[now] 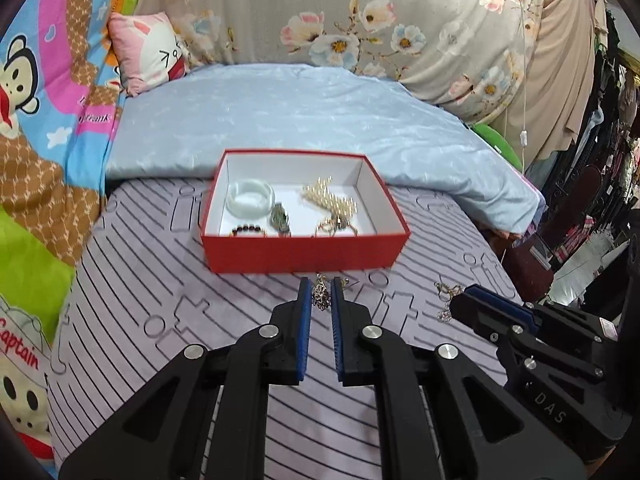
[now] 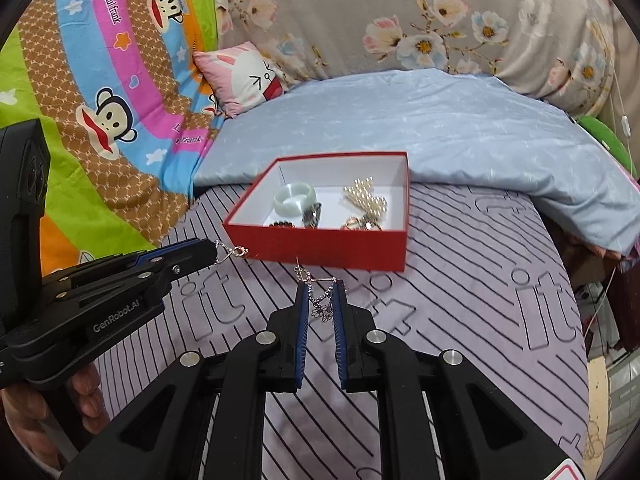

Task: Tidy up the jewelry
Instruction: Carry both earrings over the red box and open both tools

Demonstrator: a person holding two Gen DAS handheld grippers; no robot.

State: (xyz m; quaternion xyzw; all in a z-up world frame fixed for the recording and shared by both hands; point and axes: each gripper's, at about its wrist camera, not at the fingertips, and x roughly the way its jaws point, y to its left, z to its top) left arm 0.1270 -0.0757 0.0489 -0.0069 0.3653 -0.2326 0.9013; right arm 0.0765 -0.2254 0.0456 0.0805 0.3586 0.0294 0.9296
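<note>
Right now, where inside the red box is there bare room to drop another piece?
In the red box, the white floor right of the pearl strand, along the right wall, is bare. The left and front are crowded: pale bangle, dark bead bracelet, rings.

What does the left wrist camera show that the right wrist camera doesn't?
Only the left wrist view shows hanging clothes at the right edge. Only the right wrist view shows the hand holding the left gripper. Both show the red box with the pale bangle and pearls, and the right gripper, like the left, pinching a small chain piece.
</note>
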